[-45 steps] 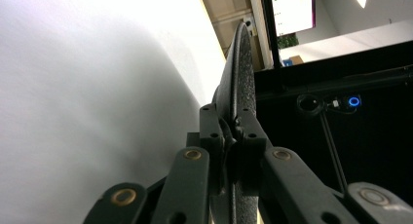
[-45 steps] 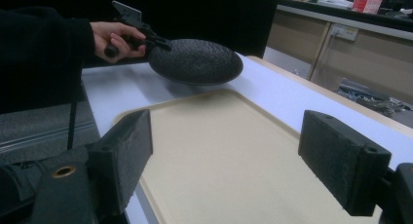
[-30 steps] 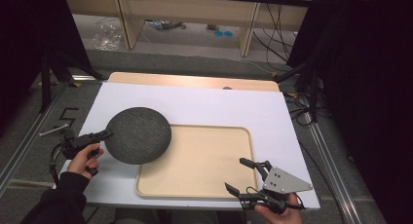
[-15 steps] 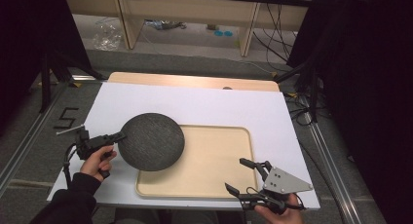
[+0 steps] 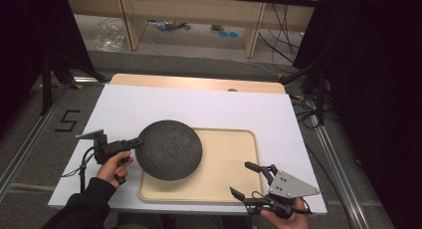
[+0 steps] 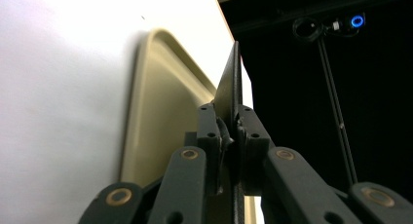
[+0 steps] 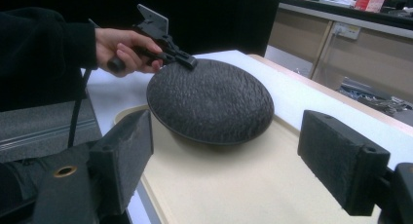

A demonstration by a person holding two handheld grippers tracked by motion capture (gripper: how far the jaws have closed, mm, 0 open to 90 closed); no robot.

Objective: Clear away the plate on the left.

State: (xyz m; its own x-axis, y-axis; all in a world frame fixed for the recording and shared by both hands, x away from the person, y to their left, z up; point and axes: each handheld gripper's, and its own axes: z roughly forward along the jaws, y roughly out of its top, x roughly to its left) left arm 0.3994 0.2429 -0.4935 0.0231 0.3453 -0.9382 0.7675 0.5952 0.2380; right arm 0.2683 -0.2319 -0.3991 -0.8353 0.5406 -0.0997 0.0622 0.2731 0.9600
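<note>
Since the earlier frames, left tool (image 5: pixel 133 142) has carried the dark grey, rough-textured round plate (image 5: pixel 169 149) rightward across the white desk top (image 5: pixel 149 107); about half of it now overhangs the beige rectangular plastic tray (image 5: pixel 224 164). Right tool (image 5: pixel 251 181) hasn't shifted.

Left tool: pressed together on the plate's left rim, a thin edge pinch. In the left gripper view the rim (image 6: pixel 233 95) runs edge-on between the two black jaws, so the grip is on the lip only. That explains the hold: the plate is wide and shallow, and the rim is the only part narrow enough to bite.

In the right gripper view the plate (image 7: pixel 209 100) sits tilted, with the gripped side higher and the far edge low over the tray floor (image 7: pixel 234 185). Likely deliberate, to get the lip over the tray's raised rim instead of catching on it. Can't tell whether the low edge touches the tray.

Right tool: spread wide, holding nothing, parked at the tray's near right corner with pads (image 7: pixel 341 151) facing the plate. Reads as standing by, either to steady the tray or to take the plate's free side.

Judgement: transfer is midway. The plate needs more travel right to centre on the tray before release. One-point rim grip means the plate could pivot or slip if moved fast.
</note>
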